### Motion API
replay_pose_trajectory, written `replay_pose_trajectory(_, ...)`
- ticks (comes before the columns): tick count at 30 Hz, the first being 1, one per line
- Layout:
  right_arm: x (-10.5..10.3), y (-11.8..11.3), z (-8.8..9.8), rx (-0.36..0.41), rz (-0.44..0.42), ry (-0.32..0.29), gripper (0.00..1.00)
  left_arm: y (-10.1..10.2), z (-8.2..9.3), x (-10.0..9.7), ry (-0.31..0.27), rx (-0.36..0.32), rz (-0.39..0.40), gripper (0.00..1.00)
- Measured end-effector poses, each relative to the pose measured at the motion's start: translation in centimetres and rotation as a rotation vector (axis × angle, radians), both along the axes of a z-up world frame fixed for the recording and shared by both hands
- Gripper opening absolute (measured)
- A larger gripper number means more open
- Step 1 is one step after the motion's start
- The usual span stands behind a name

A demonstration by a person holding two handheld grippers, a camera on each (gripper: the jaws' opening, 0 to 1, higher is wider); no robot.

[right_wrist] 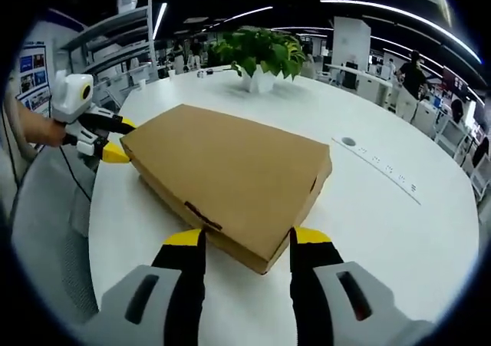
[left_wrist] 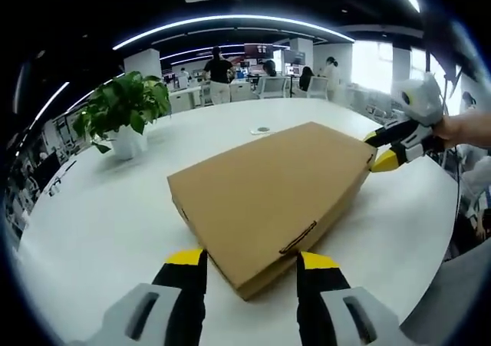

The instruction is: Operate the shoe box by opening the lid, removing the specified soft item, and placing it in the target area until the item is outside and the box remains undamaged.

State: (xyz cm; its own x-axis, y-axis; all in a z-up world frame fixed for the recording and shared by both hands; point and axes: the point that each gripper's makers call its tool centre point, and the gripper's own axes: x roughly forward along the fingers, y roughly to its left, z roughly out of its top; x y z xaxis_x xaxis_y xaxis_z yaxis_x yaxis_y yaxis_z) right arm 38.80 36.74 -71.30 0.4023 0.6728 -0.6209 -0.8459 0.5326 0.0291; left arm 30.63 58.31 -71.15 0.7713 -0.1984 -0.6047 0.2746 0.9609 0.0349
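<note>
Lying closed, shoe box [left_wrist: 272, 200] spans between left tool [left_wrist: 251, 263] and right tool [right_wrist: 246, 240].

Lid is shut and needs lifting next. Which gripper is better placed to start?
Roughly even, leaning left: the left gripper straddles the shoe box corner beside the lid's tab slot.

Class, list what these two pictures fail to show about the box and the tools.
- Soft item: hidden in both views by the closed lid of the box.
- Box's far side: left gripper view, hidden by the box itself.
- Left tool and right tool: bases cut off by the bottom edge.
</note>
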Motion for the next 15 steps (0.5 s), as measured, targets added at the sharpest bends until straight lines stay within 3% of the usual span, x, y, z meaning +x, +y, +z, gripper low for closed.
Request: replay_pose_trajectory(15,-2.9,1.3,0.0,-0.003,-0.062,0.004,0.39,1.9,-0.1,-1.4,0.036,0.013,-0.063,0.46)
